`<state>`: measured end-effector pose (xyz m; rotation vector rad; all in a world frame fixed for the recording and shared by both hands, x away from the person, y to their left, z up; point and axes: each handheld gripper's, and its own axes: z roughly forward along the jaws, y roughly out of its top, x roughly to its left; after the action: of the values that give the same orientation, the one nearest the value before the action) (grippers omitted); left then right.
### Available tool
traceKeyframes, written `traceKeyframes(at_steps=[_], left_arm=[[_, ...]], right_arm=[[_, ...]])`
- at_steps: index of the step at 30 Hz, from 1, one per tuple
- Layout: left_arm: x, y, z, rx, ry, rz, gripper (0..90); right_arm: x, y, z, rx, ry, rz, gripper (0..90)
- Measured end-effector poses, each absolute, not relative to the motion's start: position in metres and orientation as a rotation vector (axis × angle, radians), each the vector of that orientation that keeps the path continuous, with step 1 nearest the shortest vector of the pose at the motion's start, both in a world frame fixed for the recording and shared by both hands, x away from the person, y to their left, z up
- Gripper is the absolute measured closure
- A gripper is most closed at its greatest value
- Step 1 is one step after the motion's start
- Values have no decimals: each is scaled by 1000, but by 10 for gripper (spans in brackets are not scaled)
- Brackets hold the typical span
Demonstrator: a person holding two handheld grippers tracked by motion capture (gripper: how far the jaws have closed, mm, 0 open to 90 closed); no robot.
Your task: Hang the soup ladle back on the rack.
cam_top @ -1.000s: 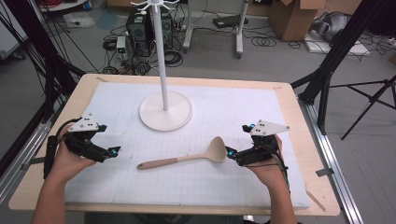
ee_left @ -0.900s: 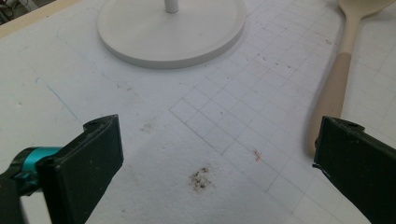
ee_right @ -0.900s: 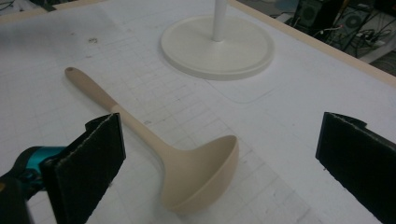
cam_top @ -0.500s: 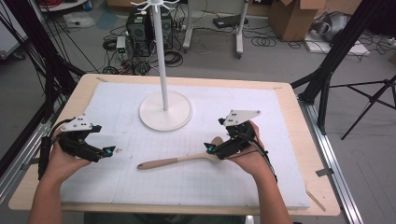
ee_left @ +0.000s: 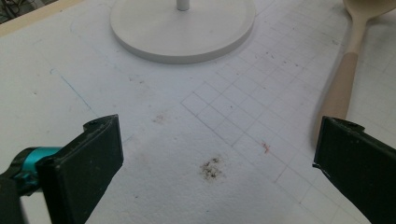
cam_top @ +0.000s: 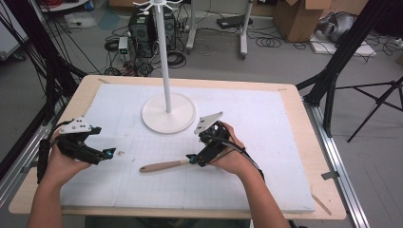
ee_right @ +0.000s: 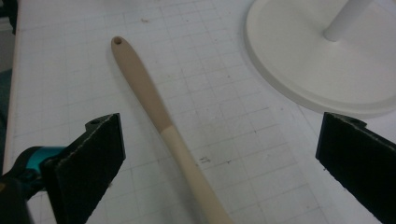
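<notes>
A wooden spoon lies flat on the white gridded mat that covers the counter, in front of the round base of a white hook stand and apart from it. In the high view its handle points toward the person's left side, and its bowl end is hidden under the right tool, which hangs low over that end.

The right tool's jaws stand wide apart. In the right gripper view the spoon's handle runs up between the two black jaws and touches neither, a darker tan stretch ending in a small hole at the far tip, a paler stretch nearer the camera. The stand's base sits at the upper right of that view, just beyond the right-hand jaw. Whether the jaws reach the mat is hard to tell from this angle.

The left tool is held over the left part of the mat, well apart from the spoon, with its jaws also spread wide and nothing between them. In the left gripper view a small dark smudge marks the mat between the jaws, the spoon's handle and bowl run along the right edge above the right-hand jaw, and the stand's base lies at the top.

No bowl, tray or other container stands on the counter.
</notes>
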<state>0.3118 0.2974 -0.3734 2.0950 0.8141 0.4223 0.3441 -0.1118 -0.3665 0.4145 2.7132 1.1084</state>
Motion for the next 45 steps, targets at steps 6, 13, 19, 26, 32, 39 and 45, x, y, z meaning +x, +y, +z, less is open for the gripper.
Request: traceKeyframes(at_steps=[6, 13, 19, 26, 32, 39, 45], left_arm=[[312, 298, -373, 2091, 817, 424, 16], [313, 298, -374, 2092, 824, 425, 16], [313, 299, -375, 2098, 823, 426, 16], [313, 299, -375, 2099, 823, 429, 16], [313, 298, -374, 2106, 822, 431, 16], [312, 296, -374, 2106, 821, 437, 16], [313, 295, -374, 2110, 822, 435, 16]], right_arm=[[348, -94, -377, 375, 2775, 1058, 3], [351, -79, -394, 343, 2841, 918, 34], [353, -73, -403, 294, 2899, 854, 95], [352, -64, -412, 241, 2947, 780, 195], [351, -60, -414, 207, 2989, 742, 383], [352, -57, -417, 161, 3034, 697, 485], [352, -56, -415, 149, 3058, 692, 647]])
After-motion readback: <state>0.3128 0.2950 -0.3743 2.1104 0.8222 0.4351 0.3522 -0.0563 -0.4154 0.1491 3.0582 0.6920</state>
